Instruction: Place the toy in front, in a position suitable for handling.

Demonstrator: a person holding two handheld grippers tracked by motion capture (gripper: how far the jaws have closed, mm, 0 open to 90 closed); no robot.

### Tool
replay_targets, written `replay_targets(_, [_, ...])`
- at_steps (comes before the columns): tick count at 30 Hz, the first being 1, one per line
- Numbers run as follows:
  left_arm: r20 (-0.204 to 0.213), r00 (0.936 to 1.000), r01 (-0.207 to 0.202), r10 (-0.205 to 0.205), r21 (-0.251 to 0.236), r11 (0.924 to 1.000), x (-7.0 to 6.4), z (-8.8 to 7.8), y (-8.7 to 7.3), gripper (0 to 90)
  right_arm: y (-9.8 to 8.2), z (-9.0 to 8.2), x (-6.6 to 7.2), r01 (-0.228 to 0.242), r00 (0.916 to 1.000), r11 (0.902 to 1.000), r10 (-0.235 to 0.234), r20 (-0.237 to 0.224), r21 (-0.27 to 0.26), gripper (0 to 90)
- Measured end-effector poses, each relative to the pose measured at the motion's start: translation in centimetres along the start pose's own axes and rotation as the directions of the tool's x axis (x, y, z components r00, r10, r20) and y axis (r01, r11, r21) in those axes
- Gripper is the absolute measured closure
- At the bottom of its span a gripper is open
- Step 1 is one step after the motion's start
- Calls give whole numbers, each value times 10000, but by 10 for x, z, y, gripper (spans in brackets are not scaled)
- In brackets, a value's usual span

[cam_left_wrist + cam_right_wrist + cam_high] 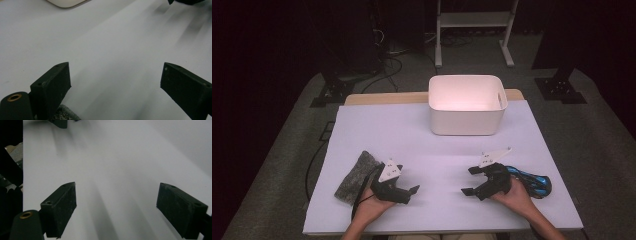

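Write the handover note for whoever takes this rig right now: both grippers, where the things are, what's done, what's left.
Left gripper: jaws wide open, nothing between them, low over the white sheet, pointing toward the middle.
Right gripper: jaws wide open, nothing between them, facing the left one.
Grey cloth: lies on the sheet just outside the left gripper, not gripped.
Blue and black item: lies on the sheet beside the right hand, not gripped; hard to say what it is.
White bin: at the far side of the sheet; the inside that shows looks empty.
Done: nothing moved into the bin.
Left: probably pick up each item and put it in the bin.
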State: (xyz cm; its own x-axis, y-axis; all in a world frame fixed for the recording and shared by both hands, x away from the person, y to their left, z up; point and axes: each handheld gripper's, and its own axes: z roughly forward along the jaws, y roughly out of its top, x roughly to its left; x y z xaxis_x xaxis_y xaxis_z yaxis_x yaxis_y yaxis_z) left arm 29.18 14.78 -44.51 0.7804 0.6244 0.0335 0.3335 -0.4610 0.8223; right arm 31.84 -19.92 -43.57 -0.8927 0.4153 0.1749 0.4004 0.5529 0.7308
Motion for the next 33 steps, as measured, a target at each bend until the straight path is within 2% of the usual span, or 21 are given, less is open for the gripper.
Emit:
replay_targets(11, [-18, 10000, -62, 62, 85, 9999, 1, 1, -1, 85, 14, -14, -5, 513, 9987, 9976, -515, 46, 475, 149])
replay_targets(15, [-3, 9997, -224, 224, 157, 9996, 0, 1, -1, 85, 18, -21, -7, 632, 9979, 9964, -639, 99, 568, 149])
replay_targets(33, [35, 9986, -529, 528, 369, 9979, -2, 2, -2, 85, 20, -42, -11, 728, 9969, 9943, -748, 224, 775, 149])
